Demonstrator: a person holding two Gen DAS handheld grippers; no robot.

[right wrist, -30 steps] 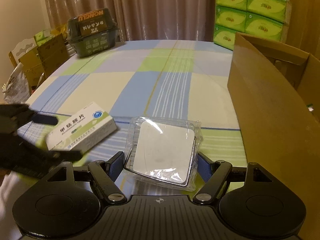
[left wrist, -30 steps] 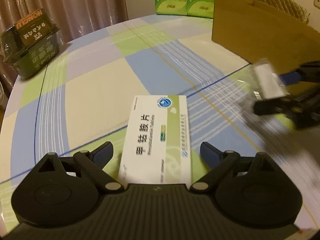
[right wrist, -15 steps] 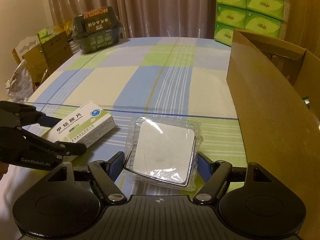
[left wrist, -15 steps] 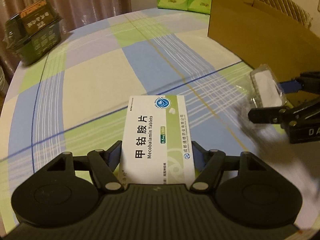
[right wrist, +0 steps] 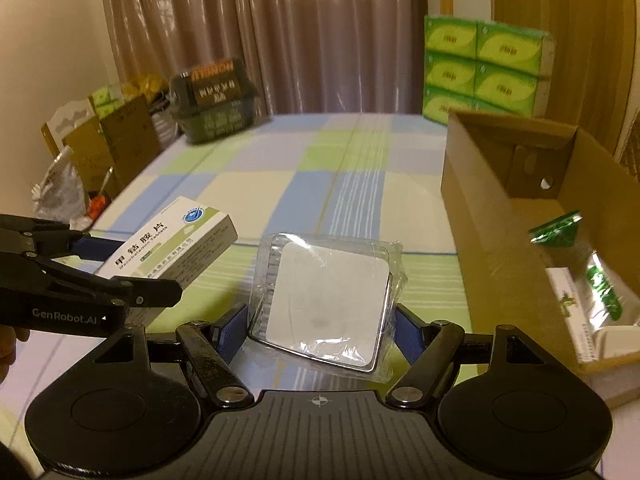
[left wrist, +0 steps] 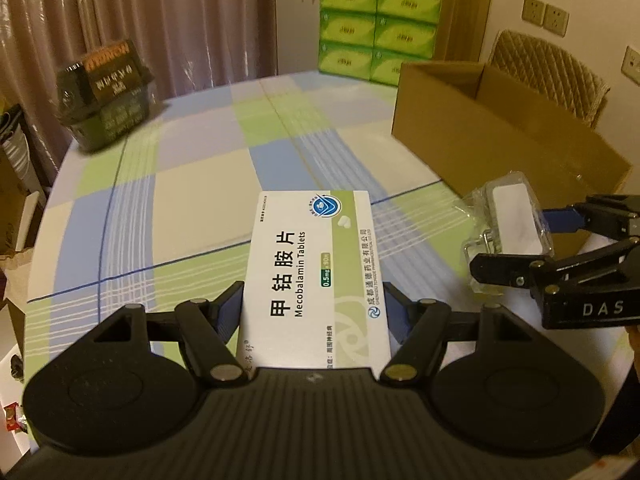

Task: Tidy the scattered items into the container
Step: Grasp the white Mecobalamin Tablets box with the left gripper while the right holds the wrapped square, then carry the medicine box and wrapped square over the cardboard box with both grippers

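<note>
Cardboard container (right wrist: 472, 184): open-topped, at the right of the tabletop (left wrist: 192, 184); a few green-and-white packets already lie inside.
Left claw (left wrist: 314, 312): clamped on the white medicine box (left wrist: 316, 276), which is raised off the cloth.
Right claw (right wrist: 320, 332): gripping the clear-wrapped square pack (right wrist: 328, 304) by both sides, held up beside the container's near wall.
Done: both visible loose items are picked up.
Left: carry each over the rim and release inside.
Dark green basket (left wrist: 104, 92): at the far edge, apparently not part of the tidying.
</note>
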